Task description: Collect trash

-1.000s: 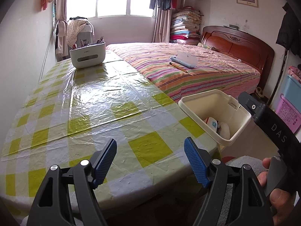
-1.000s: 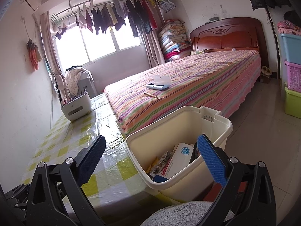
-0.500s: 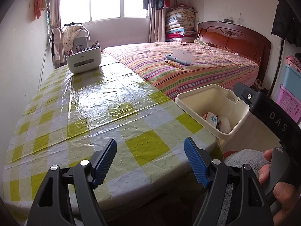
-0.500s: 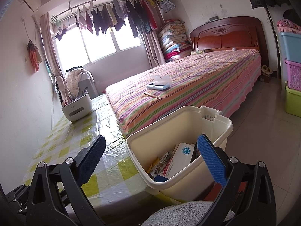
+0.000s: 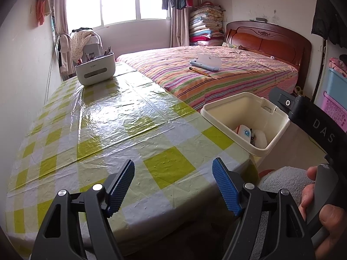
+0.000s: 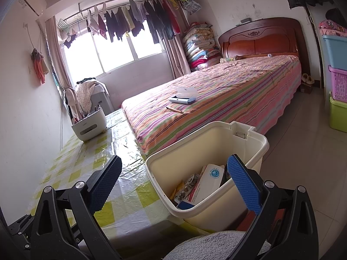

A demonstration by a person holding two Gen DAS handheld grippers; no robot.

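The left hand-held gripper (image 5: pixel 173 181) hangs above the near edge of the desk (image 5: pixel 121 121). Its jaws are spread wide and nothing lies between the blue pads. The desk carries a green-and-white checked cloth under a clear, glossy plastic sheet.

The right hand-held gripper (image 6: pixel 174 179) is also spread, with nothing pinched. Between its pads, in the right wrist view, appears the near wall of the cream trash bin (image 6: pixel 245 143); the pads do not press on it. In the left wrist view the right hand (image 5: pixel 321 205) grips the handle of this tool at the lower right.

The trash bin (image 5: pixel 273 119) stands just beside the right-hand edge of the desk, between the desk and the bed (image 5: pixel 227 75). Its lid is off or open, and the rim sits roughly level with the desk top. The collected trash (image 6: pixel 203 186) lies in the bottom of the bin: a white packet with a blue round mark, printed wrappers and a dark blue item. In the left wrist view only the white packet and a pale piece beside it can be seen.

At the far end of the desk, near the window, stands a white organiser box (image 5: pixel 95 69) holding upright utensils. On the striped bed cover lie an open blue-and-white case (image 5: pixel 206 62) and, just beside it, a pencil (image 5: pixel 199 72).
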